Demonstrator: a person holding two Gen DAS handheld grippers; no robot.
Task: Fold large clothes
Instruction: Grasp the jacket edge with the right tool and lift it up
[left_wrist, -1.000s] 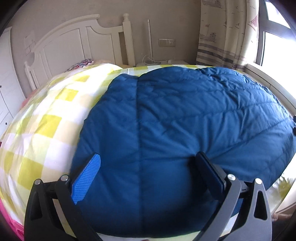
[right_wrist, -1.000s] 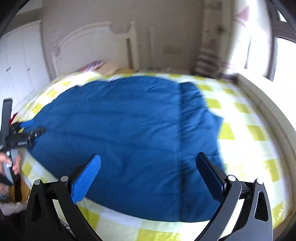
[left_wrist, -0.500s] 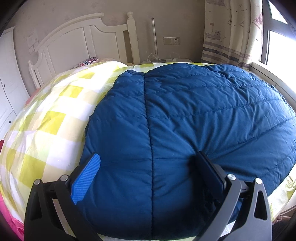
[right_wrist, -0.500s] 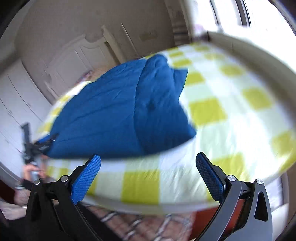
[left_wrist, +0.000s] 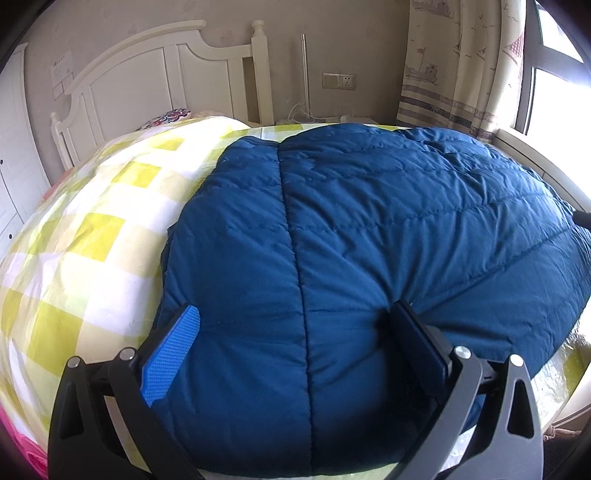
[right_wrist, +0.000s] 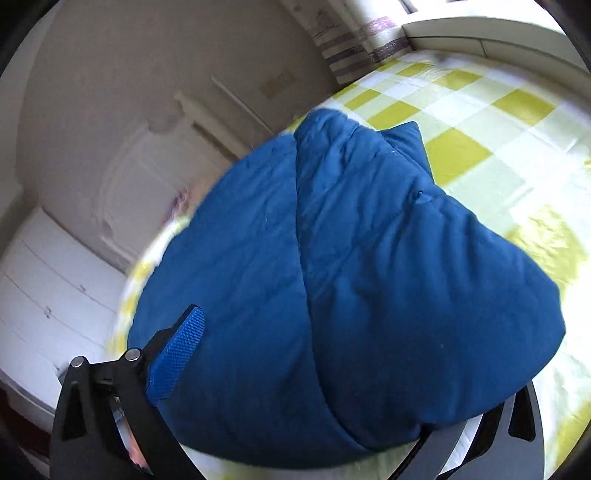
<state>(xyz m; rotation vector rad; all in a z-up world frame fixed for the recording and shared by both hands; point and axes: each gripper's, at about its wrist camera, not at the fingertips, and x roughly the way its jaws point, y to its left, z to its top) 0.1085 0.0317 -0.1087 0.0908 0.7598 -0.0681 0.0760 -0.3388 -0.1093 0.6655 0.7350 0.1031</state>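
A large blue quilted jacket (left_wrist: 369, 229) lies spread on a yellow-and-white checked bed (left_wrist: 92, 236). My left gripper (left_wrist: 295, 332) is open, its fingers standing wide apart at the jacket's near hem, which fills the gap between them. In the right wrist view the same jacket (right_wrist: 351, 277) bulges over the near corner of the bed. My right gripper (right_wrist: 317, 354) is open, its jaws wide apart astride the jacket's near corner. The left blue pad (right_wrist: 177, 350) shows; the right finger is hidden under the fabric.
A white headboard (left_wrist: 155, 74) stands at the far end of the bed. A patterned curtain (left_wrist: 454, 55) and a bright window (left_wrist: 561, 92) are to the right. White drawers (right_wrist: 44, 295) stand to the left in the right wrist view. The checked sheet (right_wrist: 480, 122) shows right of the jacket.
My right gripper swung fast to the right and down onto the jacket's near right corner, which now covers its right finger. My left gripper crept forward over the hem.
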